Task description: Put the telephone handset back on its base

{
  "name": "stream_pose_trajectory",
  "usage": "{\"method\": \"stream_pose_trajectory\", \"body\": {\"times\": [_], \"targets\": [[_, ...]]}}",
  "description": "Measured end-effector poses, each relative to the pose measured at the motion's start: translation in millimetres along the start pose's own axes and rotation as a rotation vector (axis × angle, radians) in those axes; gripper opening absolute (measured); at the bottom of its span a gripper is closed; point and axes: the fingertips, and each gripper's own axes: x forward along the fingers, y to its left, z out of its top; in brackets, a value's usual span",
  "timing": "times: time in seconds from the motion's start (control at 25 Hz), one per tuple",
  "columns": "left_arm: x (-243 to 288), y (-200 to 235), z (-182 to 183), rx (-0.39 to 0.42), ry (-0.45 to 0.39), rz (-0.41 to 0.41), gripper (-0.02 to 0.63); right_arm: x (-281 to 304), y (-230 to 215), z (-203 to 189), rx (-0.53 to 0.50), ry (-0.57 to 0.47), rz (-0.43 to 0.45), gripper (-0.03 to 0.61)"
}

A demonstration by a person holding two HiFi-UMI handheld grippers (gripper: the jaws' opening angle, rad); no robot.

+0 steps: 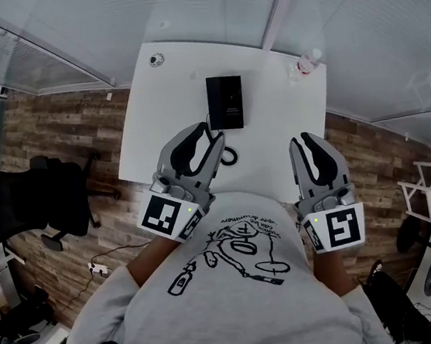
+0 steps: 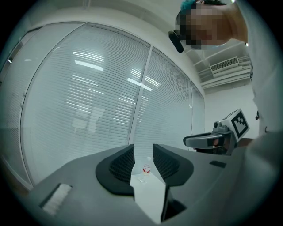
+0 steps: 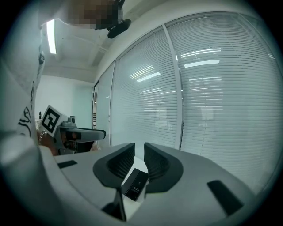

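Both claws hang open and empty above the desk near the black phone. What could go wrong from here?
1. The coiled cord lies beside the left claw, close to the near edge of the table; a reach could snag it and drag the telephone.
2. The small bottle stands at the far corner, ahead of the right claw; a wide sweep might topple it.
3. The handset is not clearly visible, so a blind grasp could miss.

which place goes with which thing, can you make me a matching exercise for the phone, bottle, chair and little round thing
1 telephone
2 bottle
3 office chair
4 small round object

a far right corner of the table
b floor, left of the table
c near the table's middle
d far left table corner

Pairs: 1-c, 2-a, 3-b, 4-d
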Motion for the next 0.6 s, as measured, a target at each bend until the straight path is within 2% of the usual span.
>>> {"method": "stream_pose_trajectory", "body": {"times": [0.6], "targets": [[6.6,3.7,-4.8,-0.008,0.006,0.002,0.129,8.8,-2.6,4.8,-0.013,-0.014,0.009,0.058]]}}
